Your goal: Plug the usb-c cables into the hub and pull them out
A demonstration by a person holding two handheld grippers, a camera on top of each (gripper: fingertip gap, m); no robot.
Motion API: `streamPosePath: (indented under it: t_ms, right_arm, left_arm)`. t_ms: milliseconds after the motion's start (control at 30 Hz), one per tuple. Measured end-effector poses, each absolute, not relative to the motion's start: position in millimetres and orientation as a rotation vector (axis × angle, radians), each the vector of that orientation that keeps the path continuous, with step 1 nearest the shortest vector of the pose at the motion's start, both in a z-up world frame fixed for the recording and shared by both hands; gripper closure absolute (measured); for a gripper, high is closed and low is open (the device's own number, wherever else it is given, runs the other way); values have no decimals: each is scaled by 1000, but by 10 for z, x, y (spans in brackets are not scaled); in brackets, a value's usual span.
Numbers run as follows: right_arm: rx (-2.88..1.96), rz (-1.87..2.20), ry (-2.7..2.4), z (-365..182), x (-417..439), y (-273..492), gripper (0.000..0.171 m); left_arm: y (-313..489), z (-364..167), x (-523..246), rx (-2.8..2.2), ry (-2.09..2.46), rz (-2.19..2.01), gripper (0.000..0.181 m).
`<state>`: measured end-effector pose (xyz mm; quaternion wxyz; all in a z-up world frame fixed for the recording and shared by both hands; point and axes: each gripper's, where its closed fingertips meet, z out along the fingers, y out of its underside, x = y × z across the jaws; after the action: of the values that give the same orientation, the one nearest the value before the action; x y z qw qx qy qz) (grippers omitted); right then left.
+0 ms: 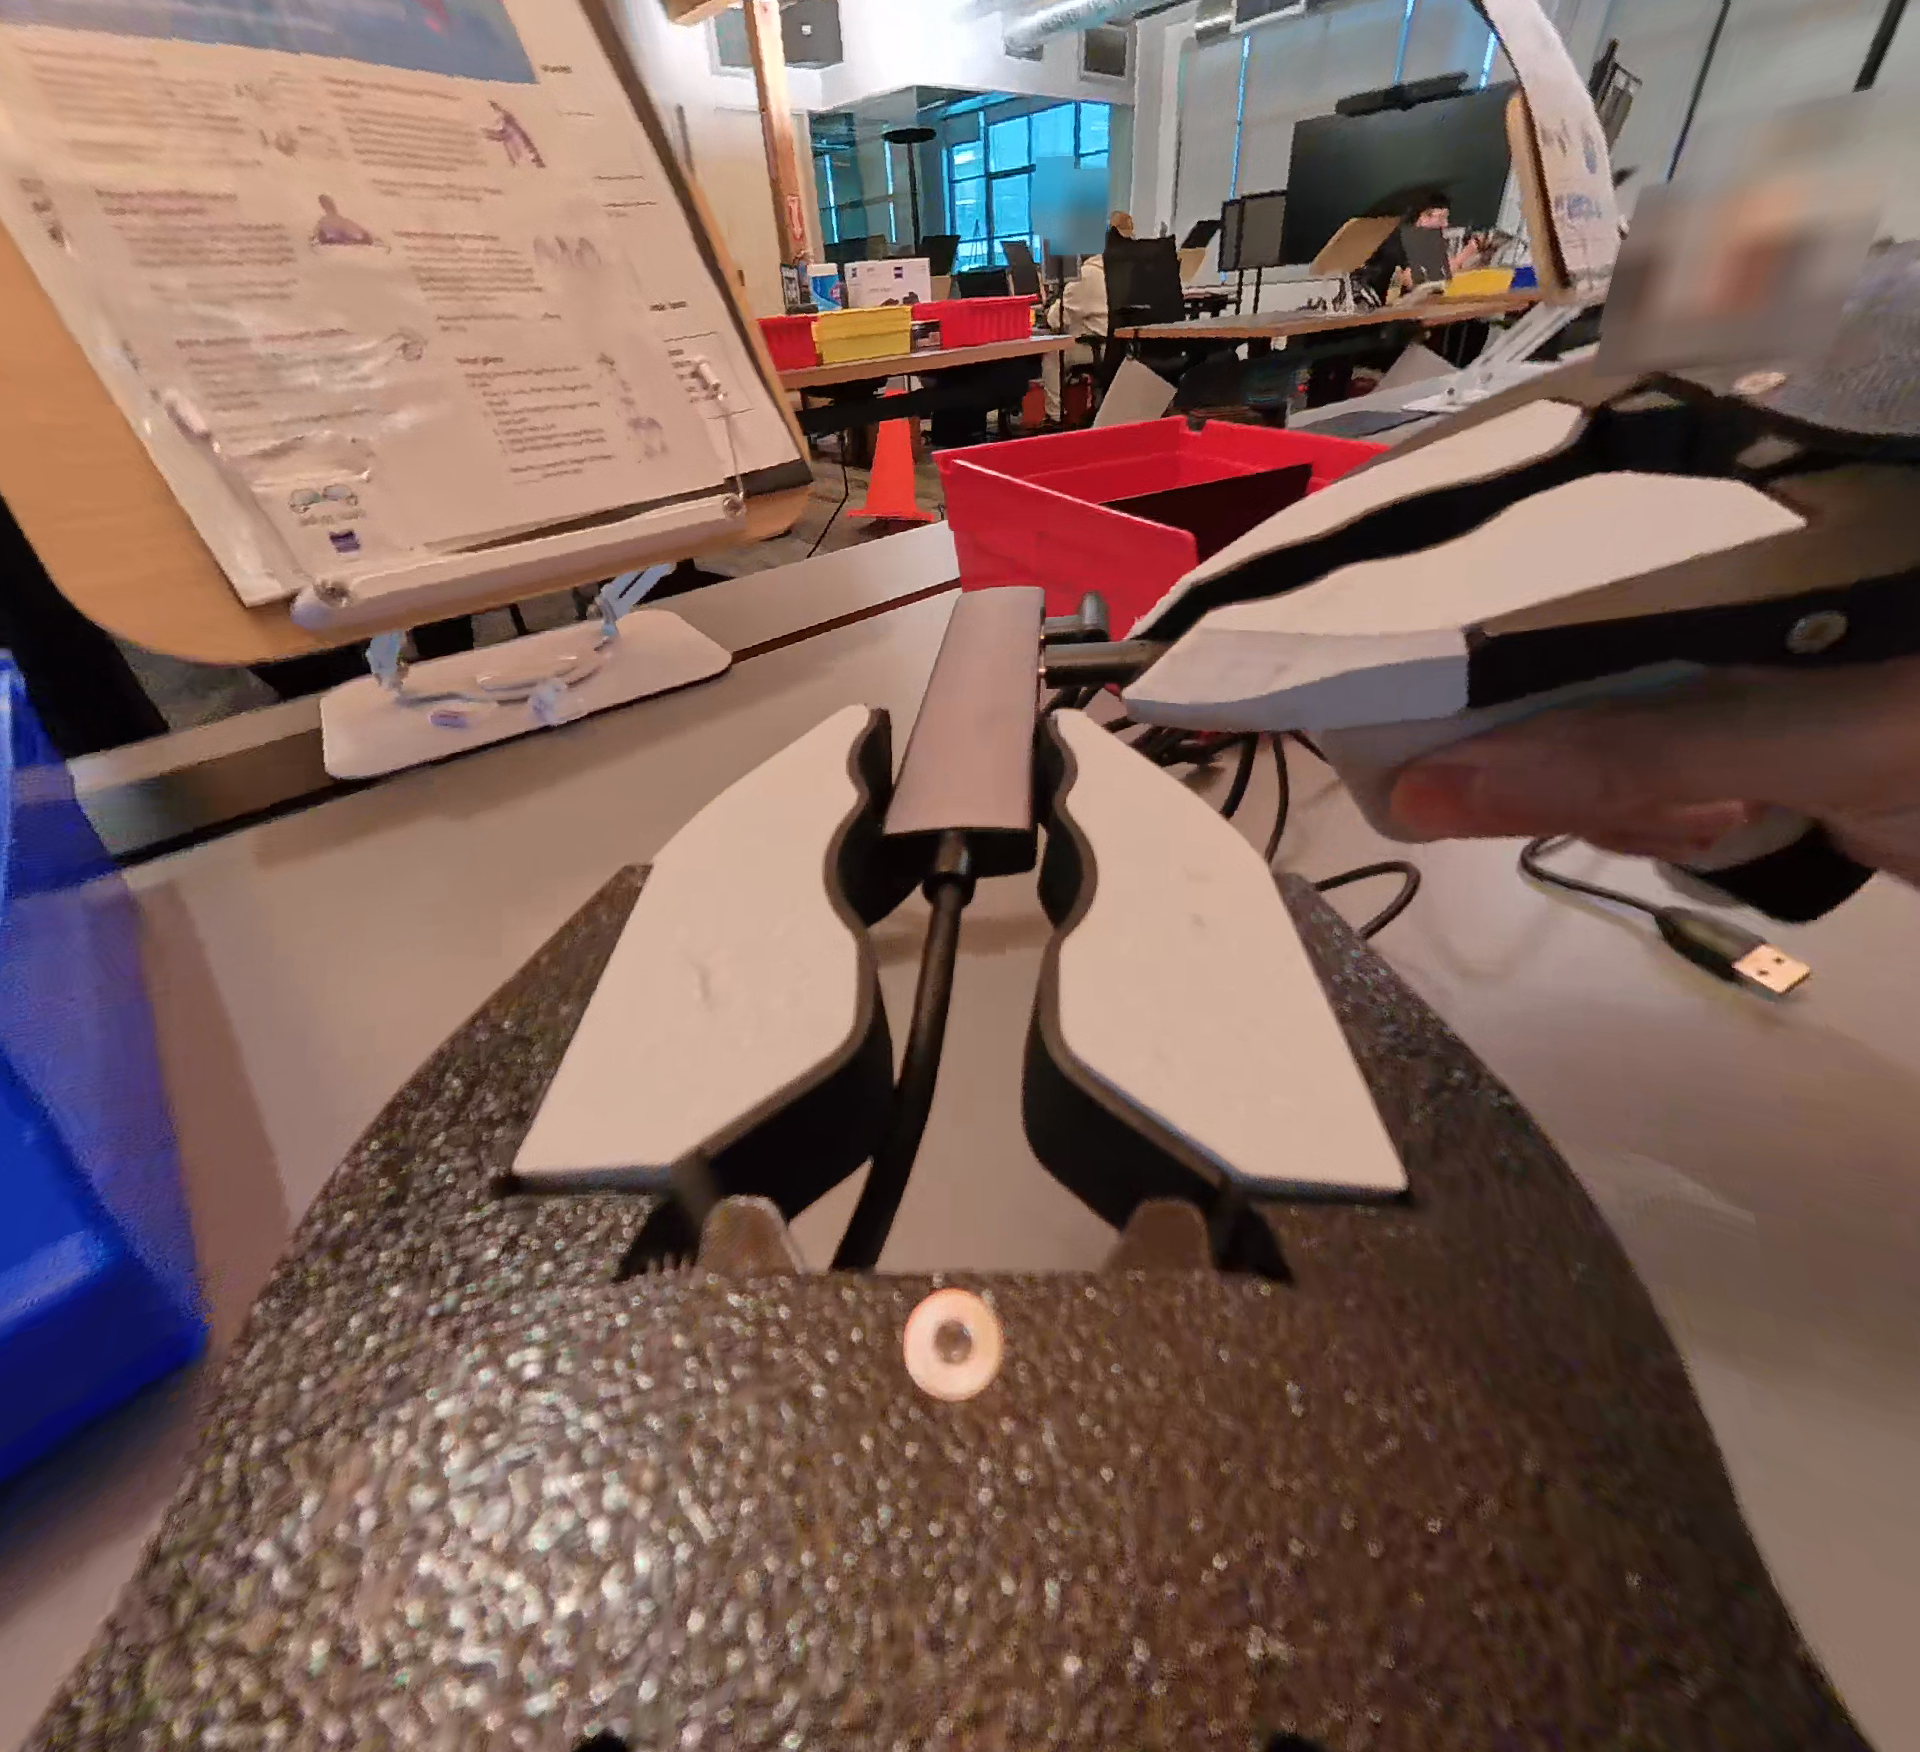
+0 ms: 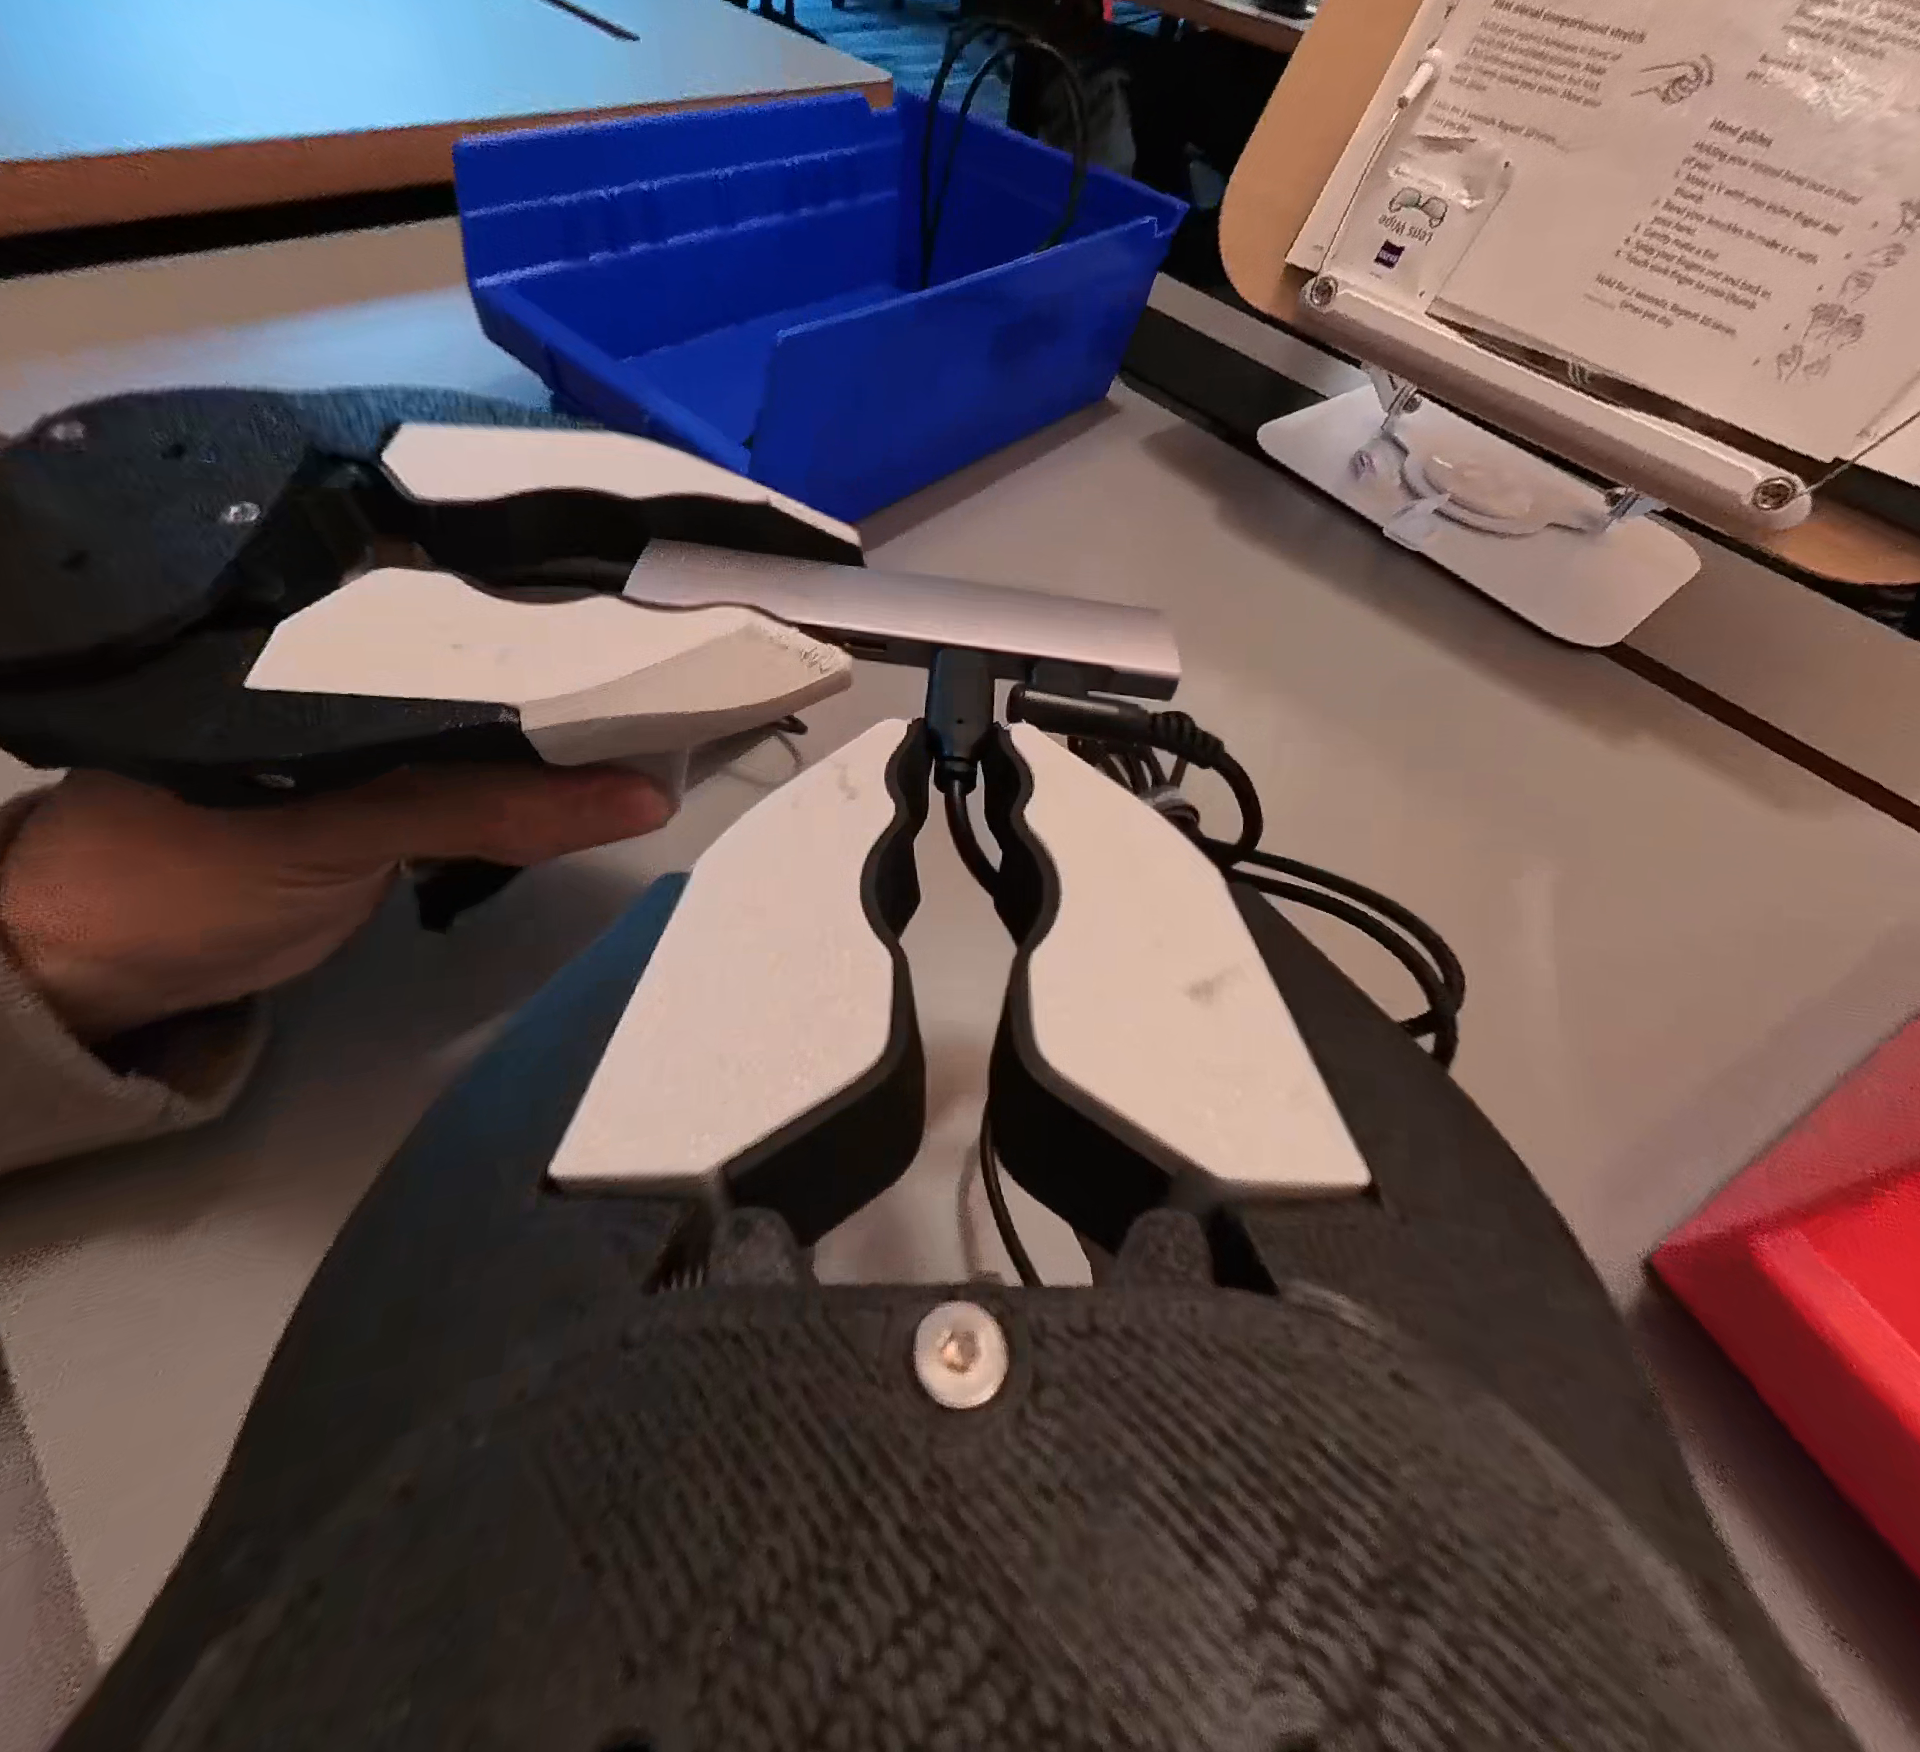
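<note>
A slim grey hub (image 1: 971, 715) is held level above the table. My left gripper (image 1: 961, 746) is shut on its near end, and the hub's own black lead runs back between the fingers. In the right wrist view the hub (image 2: 987, 611) sticks out of the left gripper (image 2: 847, 611). My right gripper (image 2: 951, 746) is shut on a black USB-C plug (image 2: 951, 705) that meets the hub's side. A second plug (image 2: 1081, 710) sits in the hub beside it. In the left wrist view the right gripper (image 1: 1138, 663) comes in from the right, holding the plug (image 1: 1086, 663).
A blue bin (image 2: 831, 300) stands behind the hub and a red bin (image 1: 1070, 518) to the right. A document stand (image 2: 1558, 248) with printed sheets is at the table's far edge. Black cables (image 2: 1351, 923) coil on the table, and a loose USB-A plug (image 1: 1756, 964) lies there too. My two grippers' fingertips are within a few centimetres of each other.
</note>
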<state>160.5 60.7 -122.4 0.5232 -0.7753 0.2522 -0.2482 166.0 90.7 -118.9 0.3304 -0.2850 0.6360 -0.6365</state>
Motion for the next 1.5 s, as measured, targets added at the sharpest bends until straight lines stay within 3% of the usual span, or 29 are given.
streamPosePath:
  t_ms: [100, 167, 267, 400, 900, 1333, 1500]
  right_arm:
    - [-1905, -601, 599, -1171, 1499, 478, 159]
    - [-1981, -662, 583, -1170, 1396, 268, 160]
    - [-1920, -576, 599, -1134, 1152, 13, 160]
    - [-1728, -594, 566, -411, 1212, -373, 160]
    - [-1621, -1175, 391, 2546, 2445, -1531, 160]
    - [-1546, -1441, 468, 4026, 2748, -1985, 159]
    - [-1581, -1394, 544, 4012, 2965, -2118, 159]
  left_arm:
    - [796, -1129, 1582, -699, 1672, -1674, 155]
    - [1246, -1147, 1793, -906, 1515, -1531, 156]
    - [1638, -962, 1845, -1021, 1438, -1716, 157]
    - [1101, -734, 1575, -707, 1492, -1659, 157]
    - [740, -1134, 1576, -688, 1665, -1694, 158]
    - [732, -1178, 1601, -705, 1666, -1736, 158]
    - [715, -1210, 1605, -717, 1672, -1751, 158]
